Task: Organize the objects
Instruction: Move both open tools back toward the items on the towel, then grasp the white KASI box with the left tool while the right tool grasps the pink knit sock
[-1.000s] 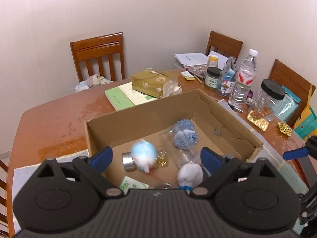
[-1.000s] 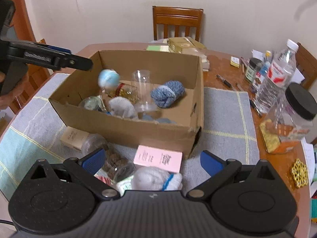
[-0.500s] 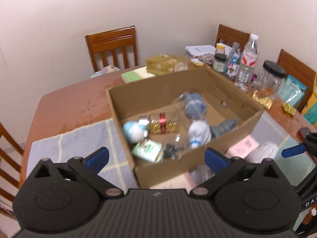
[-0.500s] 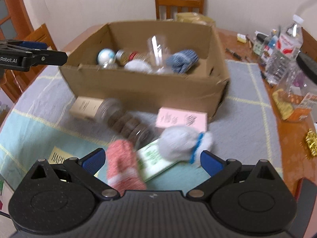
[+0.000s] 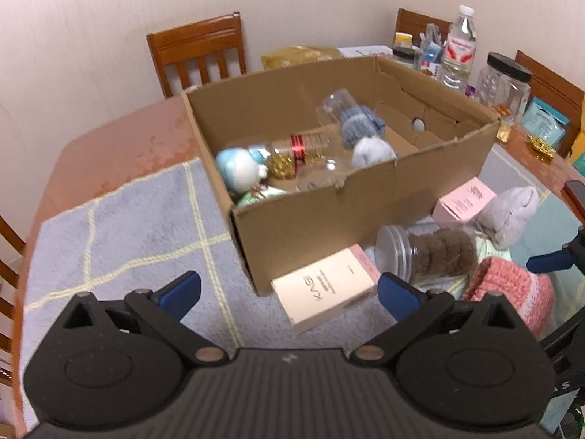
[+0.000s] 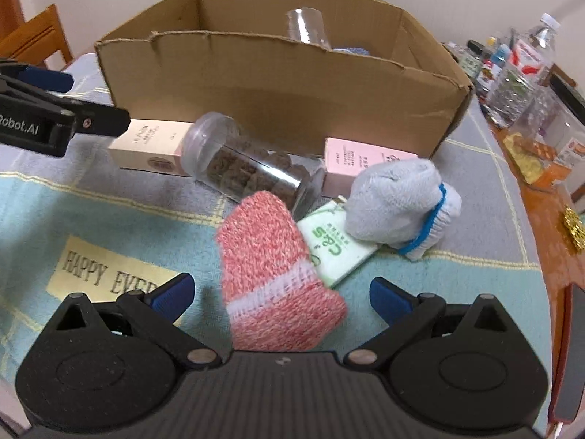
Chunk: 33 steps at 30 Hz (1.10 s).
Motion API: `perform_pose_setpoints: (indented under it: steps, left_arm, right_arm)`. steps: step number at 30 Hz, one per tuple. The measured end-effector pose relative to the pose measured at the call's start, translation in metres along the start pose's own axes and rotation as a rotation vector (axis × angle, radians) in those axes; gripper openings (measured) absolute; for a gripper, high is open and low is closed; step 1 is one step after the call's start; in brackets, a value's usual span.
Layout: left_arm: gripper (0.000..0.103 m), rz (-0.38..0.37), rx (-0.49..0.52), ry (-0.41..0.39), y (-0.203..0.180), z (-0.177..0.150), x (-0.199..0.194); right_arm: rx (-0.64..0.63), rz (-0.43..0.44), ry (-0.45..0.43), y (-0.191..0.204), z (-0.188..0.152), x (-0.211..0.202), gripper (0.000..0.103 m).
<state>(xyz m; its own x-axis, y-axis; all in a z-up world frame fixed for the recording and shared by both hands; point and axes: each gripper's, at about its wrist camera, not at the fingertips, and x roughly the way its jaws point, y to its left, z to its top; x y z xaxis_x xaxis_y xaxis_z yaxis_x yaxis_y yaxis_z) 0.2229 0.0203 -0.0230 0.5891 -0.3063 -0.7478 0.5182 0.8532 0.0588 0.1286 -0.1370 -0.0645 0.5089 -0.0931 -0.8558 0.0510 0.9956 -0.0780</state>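
Observation:
A cardboard box [image 5: 329, 212] [image 6: 278, 87] stands on the mat and holds a blue-white plush [image 5: 239, 172], a plastic bottle [image 5: 303, 150], blue and grey sock balls and a clear cup. In front of the box lie a cream carton [image 5: 325, 289] [image 6: 150, 146], a clear jar of brown pieces [image 5: 427, 252] [image 6: 248, 172], a pink carton [image 5: 464, 201], a grey sock [image 6: 398, 205], a green packet [image 6: 336, 248] and a red knitted sock [image 6: 274, 274]. My left gripper [image 5: 289, 289] is open and empty near the cream carton. My right gripper [image 6: 281, 289] is open, its fingers either side of the red sock.
Bottles and jars [image 5: 460, 55] crowd the table's far right. Wooden chairs [image 5: 199, 55] stand around the table. A gold ornament [image 6: 574, 226] lies on bare wood at the right. The mat [image 5: 120, 226] covers the near side.
Both grippers have pulled back from above the box and come down towards the mat. The blue-white plush has landed in the box. The red sock has come between my right fingers.

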Motion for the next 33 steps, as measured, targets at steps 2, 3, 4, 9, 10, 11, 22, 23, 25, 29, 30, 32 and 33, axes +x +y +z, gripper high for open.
perform_pose_setpoints:
  steps: [2, 3, 4, 9, 10, 11, 22, 23, 25, 29, 30, 32, 33]
  left_arm:
    - [0.102, -0.007, 0.009, 0.007, -0.001, -0.002, 0.005]
    - [0.102, -0.01, 0.013, 0.011, -0.001, -0.003, 0.007]
    - [0.102, -0.011, 0.015, 0.015, -0.002, -0.003, 0.01]
    - [0.102, -0.033, 0.014, 0.031, -0.002, -0.006, 0.021]
    - [0.102, -0.034, 0.013, 0.033, -0.002, -0.006, 0.022]
    - [0.102, -0.035, 0.011, 0.035, -0.002, -0.006, 0.024]
    - [0.102, -0.043, -0.055, 0.09, -0.004, -0.017, 0.042]
    - [0.102, -0.042, -0.065, 0.096, -0.005, -0.019, 0.044]
    - [0.102, -0.018, -0.084, 0.098, -0.007, -0.021, 0.05]
    - [0.102, 0.012, -0.101, 0.091, -0.006, -0.024, 0.057]
    - [0.102, 0.02, -0.093, 0.095, -0.004, -0.024, 0.058]
    - [0.102, 0.017, -0.088, 0.094, 0.004, -0.028, 0.056]
    - [0.103, 0.014, -0.093, 0.095, 0.009, -0.03, 0.055]
  right_arm:
    - [0.021, -0.015, 0.01, -0.002, -0.002, 0.003, 0.103]
    - [0.034, -0.025, 0.017, -0.004, -0.004, 0.003, 0.103]
    - [0.044, -0.039, 0.021, -0.006, -0.005, 0.003, 0.103]
    - [0.095, -0.057, 0.046, -0.028, -0.017, -0.004, 0.103]
    - [0.103, -0.065, 0.052, -0.033, -0.019, -0.006, 0.103]
    - [0.11, -0.067, 0.056, -0.037, -0.022, -0.007, 0.103]
    - [0.167, -0.088, 0.101, -0.073, -0.042, -0.014, 0.103]
    - [0.165, -0.087, 0.1, -0.073, -0.042, -0.016, 0.103]
    - [0.161, -0.077, 0.096, -0.073, -0.043, -0.018, 0.103]
    - [0.143, -0.049, 0.091, -0.07, -0.04, -0.022, 0.103]
    - [0.13, -0.044, 0.089, -0.069, -0.04, -0.023, 0.103]
    - [0.106, -0.032, 0.081, -0.065, -0.039, -0.027, 0.103]
    - [0.097, -0.027, 0.08, -0.064, -0.039, -0.028, 0.103]
